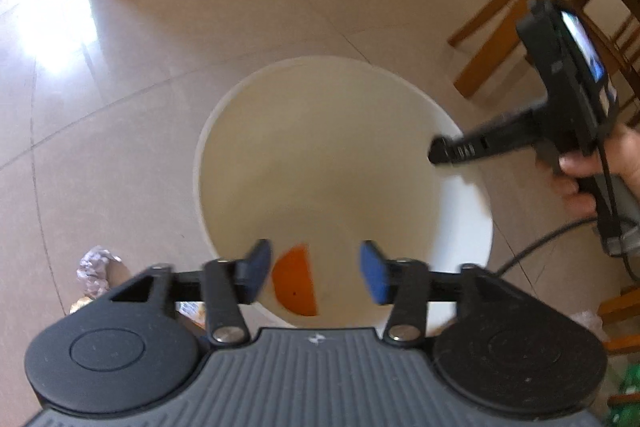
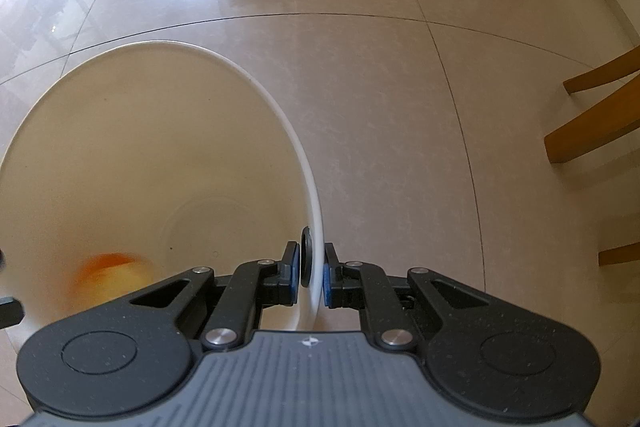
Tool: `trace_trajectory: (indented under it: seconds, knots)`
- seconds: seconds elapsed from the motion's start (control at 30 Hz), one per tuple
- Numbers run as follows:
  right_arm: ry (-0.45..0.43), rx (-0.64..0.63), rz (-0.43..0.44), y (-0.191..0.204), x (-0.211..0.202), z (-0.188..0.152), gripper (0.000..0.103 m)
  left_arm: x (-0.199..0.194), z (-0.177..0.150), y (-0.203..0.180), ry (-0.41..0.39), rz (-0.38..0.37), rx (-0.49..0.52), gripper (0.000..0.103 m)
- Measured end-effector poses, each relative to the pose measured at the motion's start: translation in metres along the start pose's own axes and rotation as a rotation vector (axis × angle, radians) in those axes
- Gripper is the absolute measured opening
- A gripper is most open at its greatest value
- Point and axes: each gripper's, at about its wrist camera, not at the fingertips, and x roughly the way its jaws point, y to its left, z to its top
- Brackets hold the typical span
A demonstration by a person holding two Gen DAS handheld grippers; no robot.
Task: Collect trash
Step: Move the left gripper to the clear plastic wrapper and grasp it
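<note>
The left gripper (image 1: 316, 277) tilts steeply down over the white bucket (image 1: 224, 115), its blue pads spread with nothing between them. An orange piece of trash (image 1: 294, 279) is inside the bucket, blurred. The right gripper (image 2: 311, 281), in a person's hand (image 1: 592, 175), is clamped on the bucket's rim, pointing almost straight down.
</note>
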Motion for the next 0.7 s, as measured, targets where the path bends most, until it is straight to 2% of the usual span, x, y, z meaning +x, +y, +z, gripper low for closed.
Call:
trace_trajectory:
  seconds: [0.07, 0.2, 0.37, 0.5, 0.7]
  knots:
    - [0.0, 0.0, -0.002, 0.001, 0.0, 0.0, 0.013, -0.01, 0.001, 0.006, -0.03, 0.017, -0.002, 0.069]
    - [0.001, 0.004, 0.003, 0.0, 0.0, 0.0, 0.013, -0.028, 0.004, 0.027, -0.066, 0.044, -0.043, 0.074]
    - [0.0, 0.007, 0.006, -0.002, 0.0, 0.0, 0.013, -0.048, -0.001, 0.06, -0.124, 0.153, -0.094, 0.094]
    - [-0.001, 0.008, 0.007, -0.003, 0.0, 0.0, 0.013, -0.051, -0.017, 0.09, -0.141, 0.241, -0.127, 0.096]
    - [-0.004, 0.012, 0.012, -0.005, 0.001, -0.001, 0.013, -0.037, -0.062, 0.128, -0.095, 0.322, -0.217, 0.097]
